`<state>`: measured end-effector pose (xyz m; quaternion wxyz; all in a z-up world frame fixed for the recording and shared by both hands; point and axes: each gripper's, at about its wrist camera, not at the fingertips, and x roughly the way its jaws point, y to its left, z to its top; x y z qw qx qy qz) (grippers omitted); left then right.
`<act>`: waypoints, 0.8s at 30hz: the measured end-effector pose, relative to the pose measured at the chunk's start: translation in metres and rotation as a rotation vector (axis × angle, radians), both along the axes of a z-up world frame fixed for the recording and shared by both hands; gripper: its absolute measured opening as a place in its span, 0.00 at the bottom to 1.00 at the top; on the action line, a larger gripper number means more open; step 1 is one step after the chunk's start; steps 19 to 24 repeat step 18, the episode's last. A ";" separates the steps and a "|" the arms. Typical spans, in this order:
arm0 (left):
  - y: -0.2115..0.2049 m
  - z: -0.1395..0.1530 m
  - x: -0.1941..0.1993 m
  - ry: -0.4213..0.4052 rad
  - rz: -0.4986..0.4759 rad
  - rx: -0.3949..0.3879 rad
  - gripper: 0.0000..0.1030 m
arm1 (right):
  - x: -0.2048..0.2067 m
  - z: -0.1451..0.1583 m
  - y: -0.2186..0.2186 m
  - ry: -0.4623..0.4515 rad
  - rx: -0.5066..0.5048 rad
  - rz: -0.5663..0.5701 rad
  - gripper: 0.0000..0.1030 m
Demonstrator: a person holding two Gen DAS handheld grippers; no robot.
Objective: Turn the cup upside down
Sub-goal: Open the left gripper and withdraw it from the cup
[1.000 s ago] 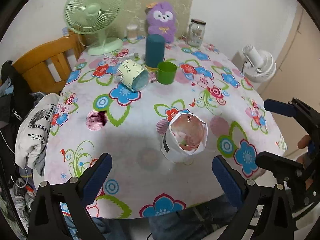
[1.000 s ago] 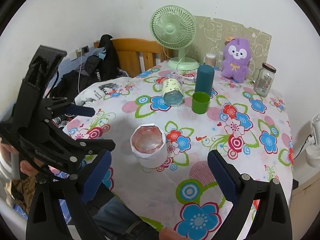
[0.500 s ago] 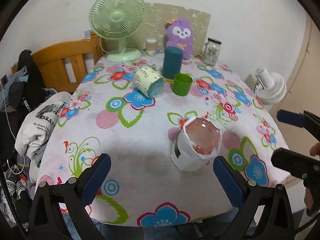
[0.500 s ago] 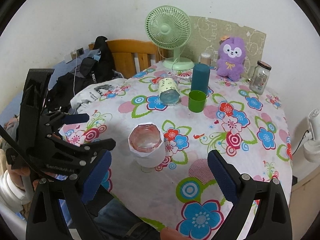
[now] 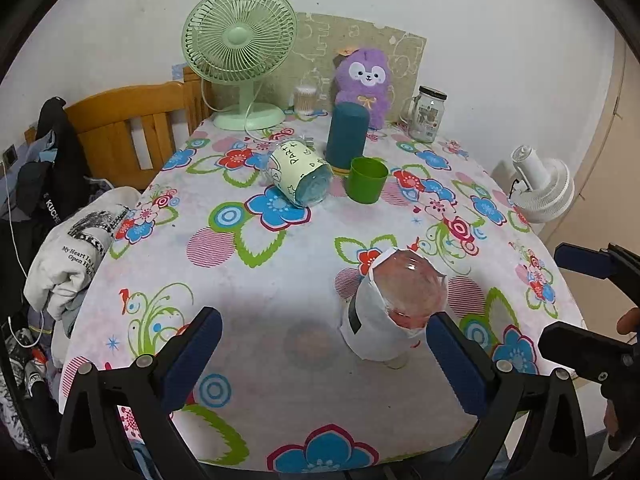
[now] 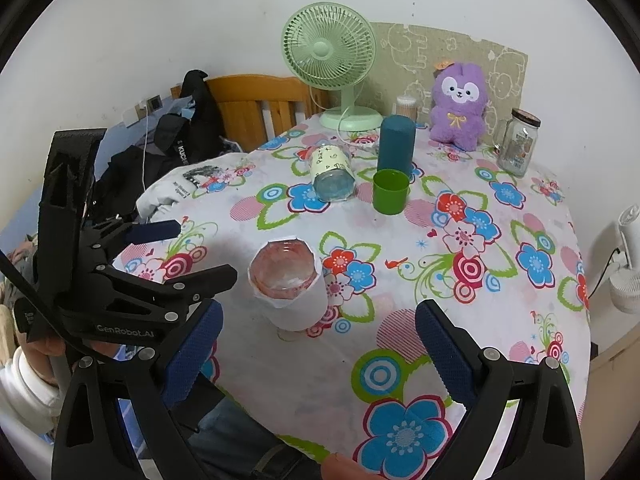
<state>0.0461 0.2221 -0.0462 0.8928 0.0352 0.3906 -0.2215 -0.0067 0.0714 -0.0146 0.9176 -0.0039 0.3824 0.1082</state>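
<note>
A clear cup wrapped in white paper (image 5: 394, 312) stands upright near the table's front edge, its pinkish mouth facing up; it also shows in the right wrist view (image 6: 288, 284). My left gripper (image 5: 324, 356) is open and empty, held back from the cup, which sits close to its right finger. My right gripper (image 6: 316, 356) is open and empty, with the cup just beyond its jaws, left of centre. The left gripper (image 6: 176, 252) shows at the left of the right wrist view, the right gripper (image 5: 584, 300) at the right of the left wrist view.
On the flowered tablecloth (image 5: 260, 280) farther back: a paper-wrapped cup on its side (image 5: 300, 176), a green cup (image 5: 366, 180), a teal cylinder (image 5: 347, 132), a green fan (image 5: 240, 60), a purple plush toy (image 5: 362, 80), a glass jar (image 5: 428, 114). A wooden chair with clothes (image 5: 80, 216) stands left.
Both grippers have drifted left and pulled back a little, so the cup sits further right in the left wrist view. Both stay open; the cup has not moved.
</note>
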 end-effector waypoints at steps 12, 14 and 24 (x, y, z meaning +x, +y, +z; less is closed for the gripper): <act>-0.003 -0.001 0.001 -0.020 -0.003 0.028 1.00 | 0.004 -0.003 0.000 0.008 0.005 -0.001 0.95; -0.003 -0.001 0.000 -0.020 -0.005 0.027 1.00 | 0.005 -0.003 0.000 0.007 0.004 0.000 0.95; -0.003 -0.001 0.001 -0.016 -0.015 0.010 1.00 | 0.004 -0.004 0.001 0.004 0.000 -0.003 0.95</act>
